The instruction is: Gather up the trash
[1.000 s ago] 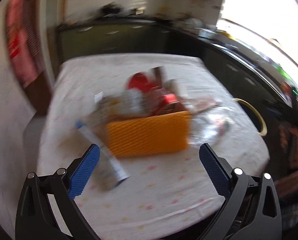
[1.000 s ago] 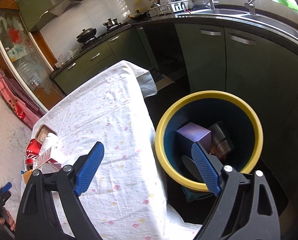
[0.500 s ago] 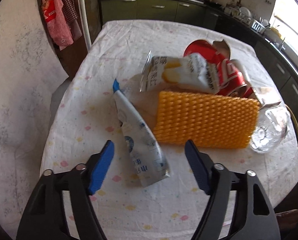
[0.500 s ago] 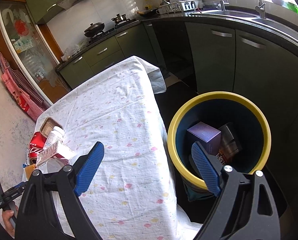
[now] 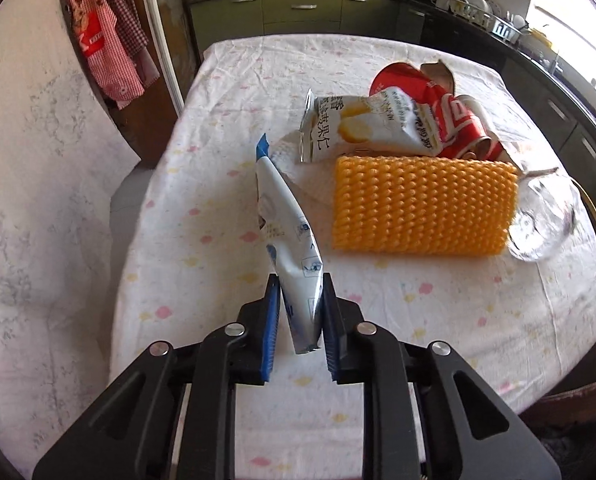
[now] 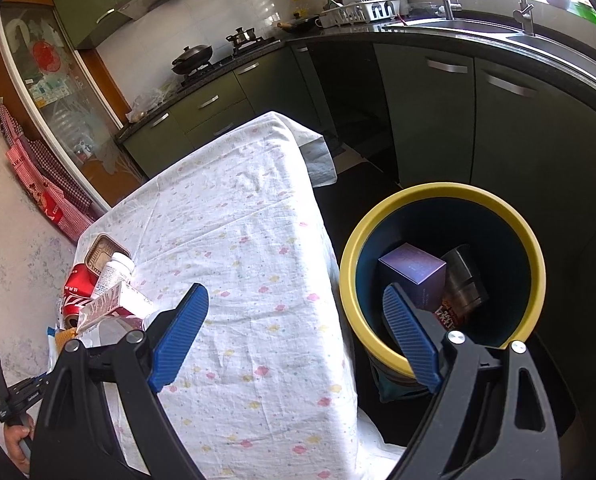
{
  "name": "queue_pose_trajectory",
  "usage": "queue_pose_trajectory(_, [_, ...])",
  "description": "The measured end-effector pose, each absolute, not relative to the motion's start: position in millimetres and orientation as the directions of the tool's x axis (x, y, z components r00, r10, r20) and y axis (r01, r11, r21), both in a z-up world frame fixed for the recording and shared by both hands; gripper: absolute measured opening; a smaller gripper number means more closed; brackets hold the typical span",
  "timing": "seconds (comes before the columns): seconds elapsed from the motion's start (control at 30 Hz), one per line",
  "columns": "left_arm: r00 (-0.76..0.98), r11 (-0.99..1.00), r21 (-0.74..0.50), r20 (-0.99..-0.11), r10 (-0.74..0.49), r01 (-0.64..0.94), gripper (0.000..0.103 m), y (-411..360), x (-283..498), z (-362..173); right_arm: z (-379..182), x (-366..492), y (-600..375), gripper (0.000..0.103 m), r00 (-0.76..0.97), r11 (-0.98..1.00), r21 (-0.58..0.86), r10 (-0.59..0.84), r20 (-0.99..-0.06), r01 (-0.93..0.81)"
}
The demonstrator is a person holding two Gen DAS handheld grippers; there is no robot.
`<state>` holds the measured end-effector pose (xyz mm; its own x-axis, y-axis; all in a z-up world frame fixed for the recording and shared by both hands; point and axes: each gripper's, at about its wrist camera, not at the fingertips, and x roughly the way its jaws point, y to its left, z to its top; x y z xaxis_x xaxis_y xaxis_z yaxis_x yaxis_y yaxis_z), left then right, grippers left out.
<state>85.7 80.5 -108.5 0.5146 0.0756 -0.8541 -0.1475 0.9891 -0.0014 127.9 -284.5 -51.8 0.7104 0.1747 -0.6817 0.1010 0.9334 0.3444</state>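
A white and blue squeezed tube (image 5: 282, 208) lies on the tablecloth (image 5: 202, 240), its near end turned on edge between the pads of my left gripper (image 5: 300, 280). The jaws are closing and both pads touch the tube. Behind it sit a yellow sponge (image 5: 422, 208), a white snack bag (image 5: 370, 124), a red can (image 5: 458, 120) and a clear plastic cup (image 5: 546, 224). My right gripper (image 6: 295, 292) hangs open and empty over the table's edge, beside the yellow-rimmed bin (image 6: 442, 192). A purple box (image 6: 412, 272) and a dark cup (image 6: 464, 276) lie in the bin.
Green kitchen cabinets (image 6: 430, 120) and a dark counter run behind the bin. Red checked cloths (image 5: 110, 48) hang on a door to the left of the table. In the right wrist view the trash pile (image 6: 98, 292) sits at the table's left, with a hand (image 6: 16, 444) at the bottom left corner.
My left gripper's jaws have come together from wide apart onto the tube's near end, as the gripper dropped closer to the table. The right gripper has stayed open in place.
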Motion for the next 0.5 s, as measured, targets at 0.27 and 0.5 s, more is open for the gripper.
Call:
queue_pose_trajectory(0.27, [0.602, 0.998, -0.016, -0.798, 0.027, -0.066, 0.020, 60.5, 59.3, -60.3, -49.9, 125.0, -286.8, 0.084, 0.716, 0.930, 0.355, 0.184, -0.673, 0.094])
queue_pose_trajectory(0.5, [0.656, 0.995, -0.028, -0.750, -0.085, 0.097, 0.020, 8.4, 68.4, -24.9, -55.7, 118.1, -304.0, 0.084, 0.725, 0.917, 0.380, 0.180, -0.665, 0.120])
